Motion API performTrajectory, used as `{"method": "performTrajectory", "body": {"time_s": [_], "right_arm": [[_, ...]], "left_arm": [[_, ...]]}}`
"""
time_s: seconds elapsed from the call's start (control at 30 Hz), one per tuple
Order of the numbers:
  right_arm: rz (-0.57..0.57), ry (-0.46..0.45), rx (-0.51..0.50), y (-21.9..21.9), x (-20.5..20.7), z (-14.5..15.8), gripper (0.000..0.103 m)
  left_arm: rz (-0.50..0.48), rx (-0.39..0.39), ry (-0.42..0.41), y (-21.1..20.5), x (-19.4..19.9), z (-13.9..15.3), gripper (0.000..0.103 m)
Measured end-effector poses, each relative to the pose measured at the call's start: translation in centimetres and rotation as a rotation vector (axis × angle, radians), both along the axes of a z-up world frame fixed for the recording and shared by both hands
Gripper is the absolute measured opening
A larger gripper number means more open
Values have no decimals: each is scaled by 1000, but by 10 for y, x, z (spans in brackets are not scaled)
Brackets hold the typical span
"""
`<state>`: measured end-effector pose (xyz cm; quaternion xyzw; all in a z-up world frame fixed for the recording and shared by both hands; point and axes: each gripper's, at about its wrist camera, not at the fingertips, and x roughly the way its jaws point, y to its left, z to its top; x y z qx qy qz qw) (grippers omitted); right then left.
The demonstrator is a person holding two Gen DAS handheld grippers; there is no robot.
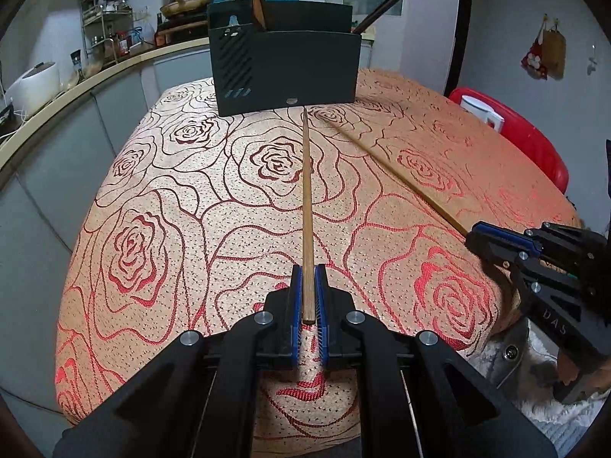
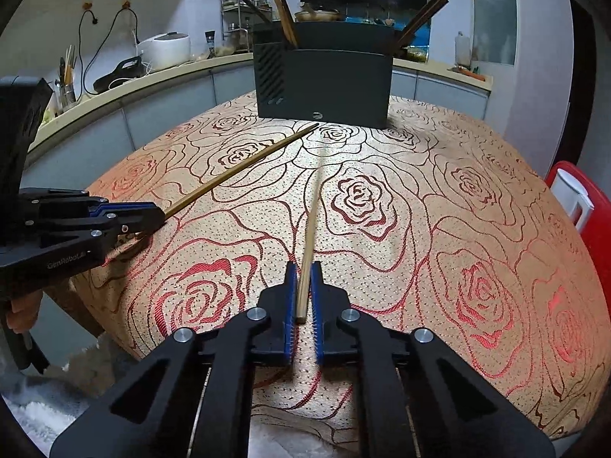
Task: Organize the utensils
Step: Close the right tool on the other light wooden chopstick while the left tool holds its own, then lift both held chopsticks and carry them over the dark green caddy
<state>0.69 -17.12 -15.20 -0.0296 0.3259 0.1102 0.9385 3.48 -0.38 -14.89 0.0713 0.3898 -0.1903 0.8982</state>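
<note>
Nearly done by the look of it: several utensils stand in the black holder (image 1: 286, 68) at the table's (image 1: 152, 229) far end, w/ left gripper (image 1: 308, 297) jaws clamped on one chopstick (image 1: 306, 210) & right gripper (image 2: 304, 294) jaws clamped on the other chopstick (image 2: 310, 229), both yet to go in.

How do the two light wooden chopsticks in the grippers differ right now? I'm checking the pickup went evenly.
The left gripper's chopstick looks browner; the right gripper's chopstick looks paler. In the left gripper the pads plainly press the stick; in the right gripper slivers of gap show beside it. Both sticks point tip-first toward the black utensil holder.
</note>
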Motion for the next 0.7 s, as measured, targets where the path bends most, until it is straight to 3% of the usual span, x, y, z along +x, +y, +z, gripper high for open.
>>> {"method": "performTrajectory", "body": {"time_s": [0.2,0.7], "right_arm": [[-22,1,63,-17,2,15,7],[-8,-232,181,-64,7,128,7]], "left_arm": [[0,25,-29,4,-2,18,6],[8,-36,-255,21,-1,132,6]]}}
